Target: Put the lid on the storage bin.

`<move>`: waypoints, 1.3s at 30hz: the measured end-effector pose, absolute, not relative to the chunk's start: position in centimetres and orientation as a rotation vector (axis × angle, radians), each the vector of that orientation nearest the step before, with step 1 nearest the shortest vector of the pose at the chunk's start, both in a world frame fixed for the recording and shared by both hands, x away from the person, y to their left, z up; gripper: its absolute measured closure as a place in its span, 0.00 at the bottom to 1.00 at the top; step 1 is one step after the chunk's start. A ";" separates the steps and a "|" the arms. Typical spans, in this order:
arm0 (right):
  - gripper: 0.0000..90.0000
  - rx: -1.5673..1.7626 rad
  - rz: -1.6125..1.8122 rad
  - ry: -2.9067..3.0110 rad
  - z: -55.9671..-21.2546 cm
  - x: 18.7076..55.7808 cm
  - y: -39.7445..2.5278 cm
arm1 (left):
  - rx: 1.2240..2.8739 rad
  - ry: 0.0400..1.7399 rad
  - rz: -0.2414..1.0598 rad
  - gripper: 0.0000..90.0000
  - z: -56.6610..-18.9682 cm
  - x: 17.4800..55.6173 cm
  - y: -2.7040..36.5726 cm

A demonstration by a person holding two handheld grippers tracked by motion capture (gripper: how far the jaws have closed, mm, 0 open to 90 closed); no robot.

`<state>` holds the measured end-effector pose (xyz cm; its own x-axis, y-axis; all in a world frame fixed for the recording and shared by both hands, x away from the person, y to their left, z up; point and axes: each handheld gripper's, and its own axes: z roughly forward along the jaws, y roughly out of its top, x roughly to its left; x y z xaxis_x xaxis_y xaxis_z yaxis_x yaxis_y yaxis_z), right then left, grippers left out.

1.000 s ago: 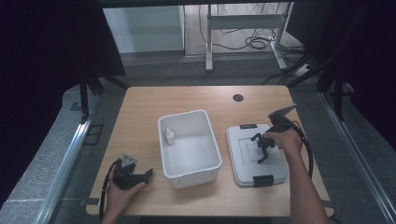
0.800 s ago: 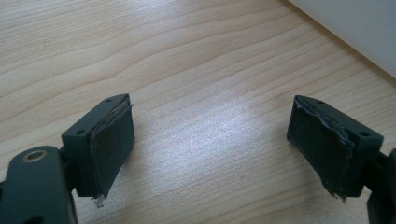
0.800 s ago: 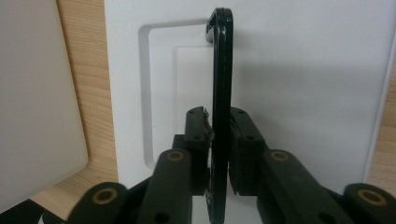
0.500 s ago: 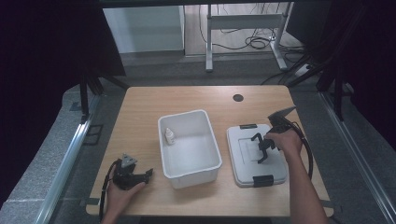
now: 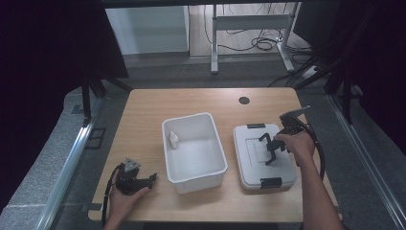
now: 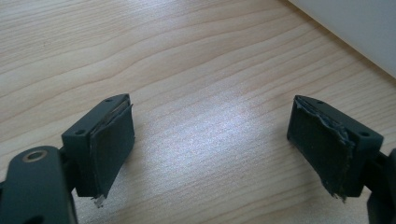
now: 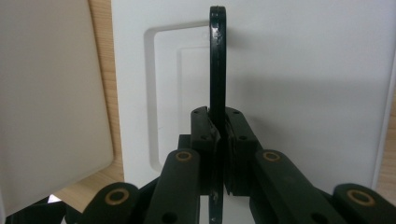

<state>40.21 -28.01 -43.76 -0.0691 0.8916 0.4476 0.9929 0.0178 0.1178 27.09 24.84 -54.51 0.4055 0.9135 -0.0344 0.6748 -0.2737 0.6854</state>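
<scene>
Right claw (image 5: 269, 149) over the grey lid (image 5: 249, 167) at the worktop's (image 5: 143, 110) right, jaws clenched on the lid's black handle (image 7: 217, 56), which stands edge-on between the pads in the right gripper view. Left claw (image 5: 152, 179) released, jaws wide apart above bare wood near the front-left edge, just beside the open white bin (image 5: 218, 179). Small white bottle (image 5: 174, 140) upright inside the bin against its left wall.

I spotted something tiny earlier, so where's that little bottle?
In the high view the bottle stands inside the open white bin at mid-table, against its left wall, with the lid to the bin's right.
</scene>
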 end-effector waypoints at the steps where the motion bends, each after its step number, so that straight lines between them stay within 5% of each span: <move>1: 0.94 -1.953 -0.597 -2.047 -43.6 40.2 -28.0 | 2.042 1.347 0.494 0.16 -54.5 27.1 24.8; 39: 0.94 -1.867 -0.747 -2.074 -38.7 39.2 -26.7 | 2.038 1.349 0.494 0.16 -54.5 27.1 24.8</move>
<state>39.20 -26.69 -38.72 -0.1461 0.8487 0.5083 0.9779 0.0462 0.2039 27.08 24.82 -54.51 0.4034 0.9143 -0.0356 0.6750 -0.2711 0.6862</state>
